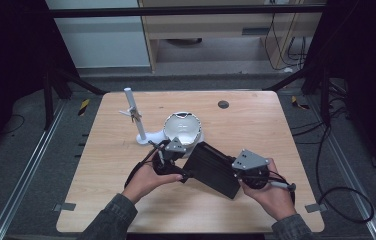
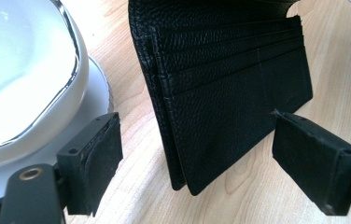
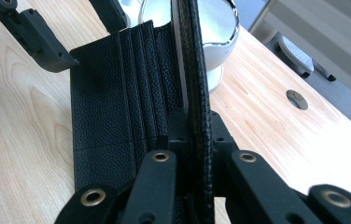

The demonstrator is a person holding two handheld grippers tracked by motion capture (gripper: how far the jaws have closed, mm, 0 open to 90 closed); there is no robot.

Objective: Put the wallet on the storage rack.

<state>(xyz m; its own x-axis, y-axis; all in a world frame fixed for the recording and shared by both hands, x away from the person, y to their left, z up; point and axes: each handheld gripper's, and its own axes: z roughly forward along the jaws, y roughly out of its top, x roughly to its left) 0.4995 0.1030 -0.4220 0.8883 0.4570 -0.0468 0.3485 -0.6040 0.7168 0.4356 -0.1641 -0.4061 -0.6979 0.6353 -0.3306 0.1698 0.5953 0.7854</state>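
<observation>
Pinching one wallet point(image 1: 215, 169) flap in our right tongs point(image 3: 195, 122) at tabletop point(image 1: 256, 120) centre, five o'clock of the bowl point(image 1: 182, 128), we judge it light, floppy leather, best gripped by our wide-open left tongs point(image 2: 197, 140) along the free edge.

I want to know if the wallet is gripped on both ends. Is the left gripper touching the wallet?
Apart. In the left gripper view, the left gripper stands open with the wallet between its pads, wood showing on both sides.

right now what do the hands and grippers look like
Both grippers are black, each topped by a grey three-cornered plate: left gripper, right gripper. The fingers are black blocks on arms with brass-ringed holes. Black cables trail off. The sleeves are grey-green.
</observation>
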